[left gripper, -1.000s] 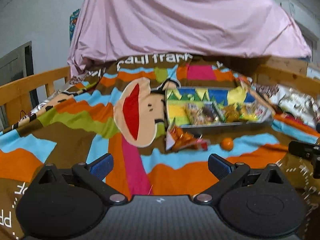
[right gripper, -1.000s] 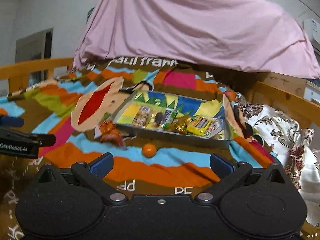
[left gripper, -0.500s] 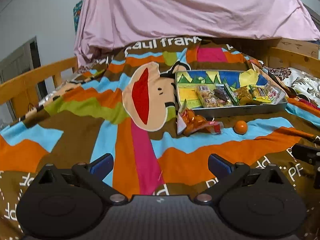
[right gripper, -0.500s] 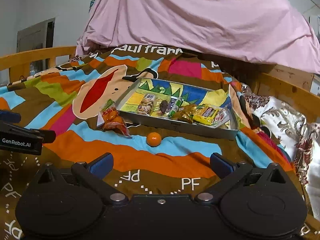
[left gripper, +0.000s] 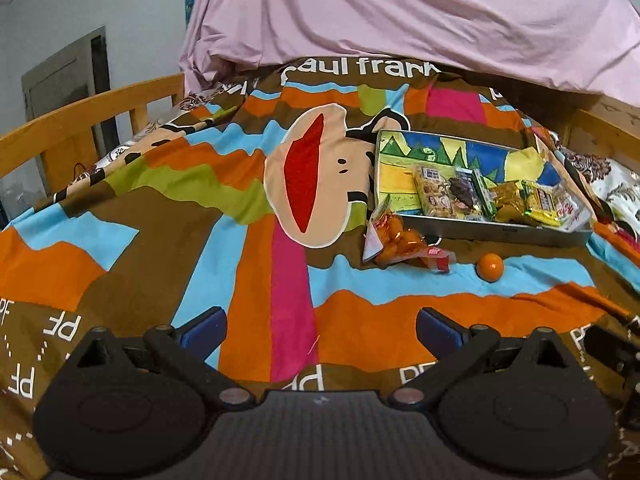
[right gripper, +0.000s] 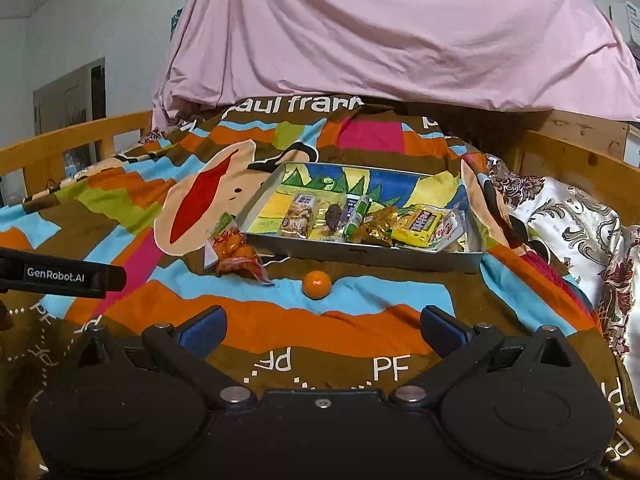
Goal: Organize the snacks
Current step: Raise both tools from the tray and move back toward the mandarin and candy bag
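A grey metal tray point(left gripper: 500, 231) point(right gripper: 360, 254) with a colourful painted bottom lies on the bed and holds several wrapped snacks point(right gripper: 416, 224). In front of its left corner lies a clear bag of orange snacks point(left gripper: 396, 240) point(right gripper: 234, 250). A small orange fruit point(left gripper: 489, 266) point(right gripper: 317, 284) sits alone on the blanket before the tray. My left gripper point(left gripper: 320, 326) is open and empty, well short of the bag. My right gripper point(right gripper: 322, 326) is open and empty, just short of the fruit. The left gripper's body point(right gripper: 60, 274) shows at the left of the right wrist view.
A colourful patterned blanket point(left gripper: 200, 200) covers the bed. Wooden rails point(left gripper: 80, 116) point(right gripper: 580, 164) run along both sides. A pink sheet point(right gripper: 380, 32) hangs behind the tray. A floral satin cloth point(right gripper: 568, 216) lies to the right of the tray.
Both grippers have pitched down and come closer to the blanket, so the tray, bag and fruit now sit lower and larger in view. Nothing has been picked up.
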The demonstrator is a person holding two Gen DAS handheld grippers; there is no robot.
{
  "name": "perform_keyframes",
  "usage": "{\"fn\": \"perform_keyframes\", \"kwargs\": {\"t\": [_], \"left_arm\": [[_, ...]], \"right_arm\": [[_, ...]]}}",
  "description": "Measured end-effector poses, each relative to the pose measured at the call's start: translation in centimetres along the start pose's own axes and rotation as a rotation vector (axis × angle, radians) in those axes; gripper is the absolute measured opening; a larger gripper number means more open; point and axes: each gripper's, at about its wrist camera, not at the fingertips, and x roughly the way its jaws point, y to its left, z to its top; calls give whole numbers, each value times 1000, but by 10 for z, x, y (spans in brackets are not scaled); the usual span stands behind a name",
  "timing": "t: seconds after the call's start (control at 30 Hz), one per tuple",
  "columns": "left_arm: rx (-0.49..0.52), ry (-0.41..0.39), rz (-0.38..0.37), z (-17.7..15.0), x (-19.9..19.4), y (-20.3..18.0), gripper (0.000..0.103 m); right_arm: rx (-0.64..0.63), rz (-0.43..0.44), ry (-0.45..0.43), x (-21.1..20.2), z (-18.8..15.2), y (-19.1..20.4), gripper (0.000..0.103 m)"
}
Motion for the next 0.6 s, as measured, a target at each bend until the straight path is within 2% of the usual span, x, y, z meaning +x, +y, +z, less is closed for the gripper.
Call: {"fn": "perform_keyframes", "kwargs": {"t": [0.13,0.43,0.6], "left_arm": [[-22,-7,3,5,-5,-3,103],[2,-30,21,18,-10,-14,103],[-9,-32,18,21,-8,-15,103]], "right_arm": [[13,-8,-12,-1,2,-4,102],[77,9,-30,-2,7,-15,102],[46,18,-59,1,14,-13,102]]}}
